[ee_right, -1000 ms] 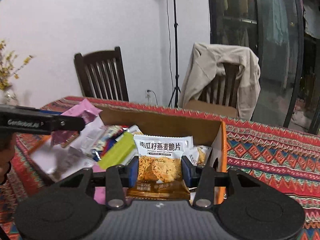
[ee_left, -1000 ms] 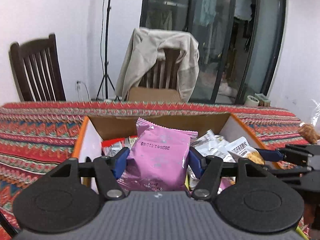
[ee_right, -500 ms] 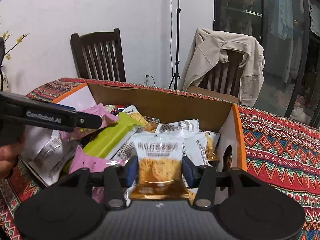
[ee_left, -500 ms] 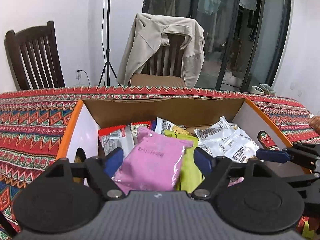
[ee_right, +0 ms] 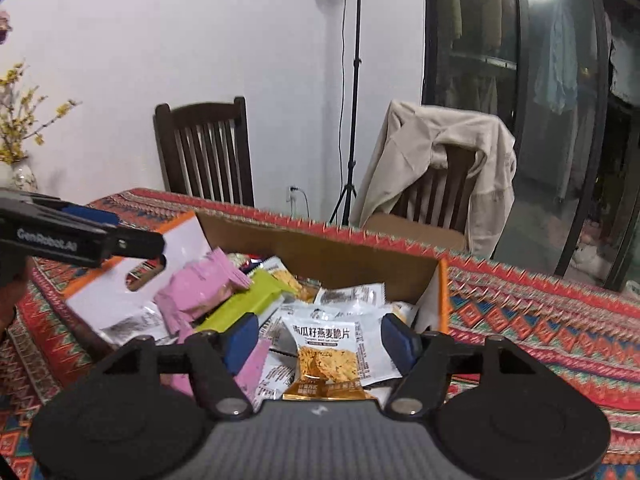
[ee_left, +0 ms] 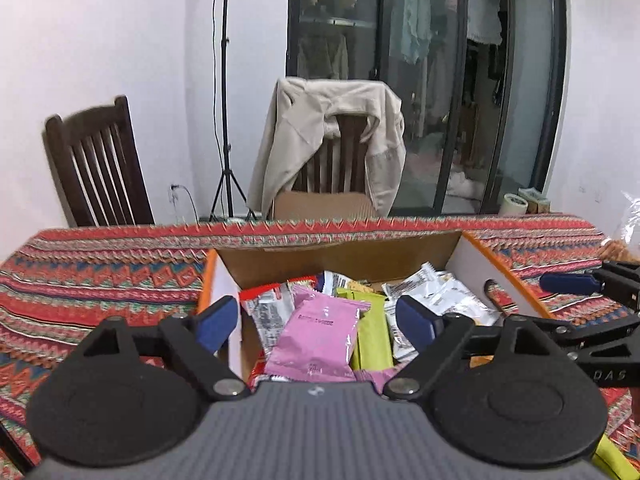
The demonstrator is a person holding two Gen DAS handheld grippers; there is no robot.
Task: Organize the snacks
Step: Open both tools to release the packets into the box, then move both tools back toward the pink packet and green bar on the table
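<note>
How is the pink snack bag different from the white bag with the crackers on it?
The pink bag is plain pink with only tiny print; the white bag has big dark letters and a cracker picture. The pink bag sits toward the left side of the box, leaning on a green packet; the white bag lies near the right side, on other white packets. Both lie loose in the box, not gripped.

White snack packet (ee_right: pixel 340 344), near right in the box: black heading "南瓜籽燕麦脆片". Left gripper (ee_right: pixel 132 240), side of its black body: white lettering "GenRobot.AI". Pink packet (ee_left: pixel 318 336): small print, too blurred to read.
</note>
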